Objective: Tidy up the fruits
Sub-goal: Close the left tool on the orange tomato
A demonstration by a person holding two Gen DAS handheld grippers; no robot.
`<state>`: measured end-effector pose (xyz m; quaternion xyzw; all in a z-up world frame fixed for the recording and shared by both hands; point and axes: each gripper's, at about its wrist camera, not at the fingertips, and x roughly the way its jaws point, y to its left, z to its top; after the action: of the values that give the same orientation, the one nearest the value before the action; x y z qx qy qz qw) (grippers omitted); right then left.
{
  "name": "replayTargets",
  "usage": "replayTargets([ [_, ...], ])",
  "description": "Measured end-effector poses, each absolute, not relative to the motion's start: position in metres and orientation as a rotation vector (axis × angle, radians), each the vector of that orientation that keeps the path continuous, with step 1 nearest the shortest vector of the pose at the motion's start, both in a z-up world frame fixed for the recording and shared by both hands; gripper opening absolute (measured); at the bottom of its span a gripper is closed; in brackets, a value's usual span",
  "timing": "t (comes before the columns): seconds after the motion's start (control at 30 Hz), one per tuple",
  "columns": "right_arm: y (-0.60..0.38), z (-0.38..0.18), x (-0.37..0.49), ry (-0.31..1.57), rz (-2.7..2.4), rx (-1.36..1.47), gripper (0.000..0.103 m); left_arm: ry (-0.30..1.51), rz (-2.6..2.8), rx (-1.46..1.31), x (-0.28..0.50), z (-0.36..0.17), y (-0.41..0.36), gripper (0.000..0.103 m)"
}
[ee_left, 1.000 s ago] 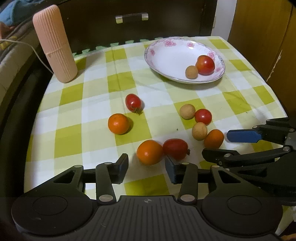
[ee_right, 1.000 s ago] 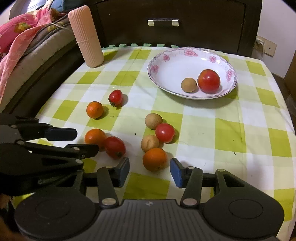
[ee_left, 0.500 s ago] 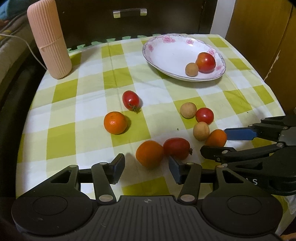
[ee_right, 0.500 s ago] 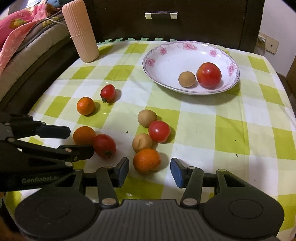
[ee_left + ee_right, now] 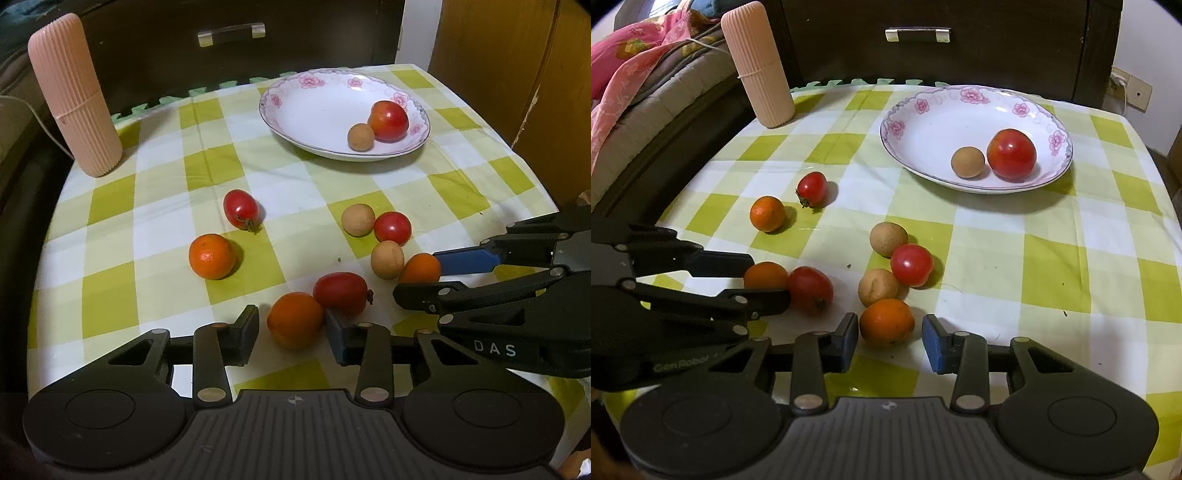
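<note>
My left gripper stands open with an orange between its fingers, low over the green-checked cloth. My right gripper is open too, around another orange. Each gripper shows in the other's view: the right one at the right edge, the left one at the left. A long tomato lies against the left orange. Two longans and a round tomato cluster mid-table. A flowered white plate at the back holds a tomato and a longan.
A third orange and a small tomato lie left of centre. A pink ribbed cylinder stands at the back left corner. A dark drawer front is behind the table, bedding to the left, a wooden cabinet to the right.
Both grippers have moved forward over the table, so each near orange now sits between a pair of open fingers. The fruits have not moved.
</note>
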<state>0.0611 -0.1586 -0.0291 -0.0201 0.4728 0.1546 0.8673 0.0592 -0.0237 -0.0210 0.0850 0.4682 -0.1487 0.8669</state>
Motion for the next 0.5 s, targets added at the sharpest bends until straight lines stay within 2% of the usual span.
replayTargets([
  [0.1,-0.1593,-0.0291,0.0605,0.995,0.326,-0.037,0.037,0.985,-0.318,0.166,0.0600,-0.0211,-0.0231,0.042],
  [0.5,-0.1642,-0.0303,0.0616,1.013,0.333,-0.016,0.037,0.975,-0.335,0.193,0.0610,-0.0220,-0.0246,0.043],
])
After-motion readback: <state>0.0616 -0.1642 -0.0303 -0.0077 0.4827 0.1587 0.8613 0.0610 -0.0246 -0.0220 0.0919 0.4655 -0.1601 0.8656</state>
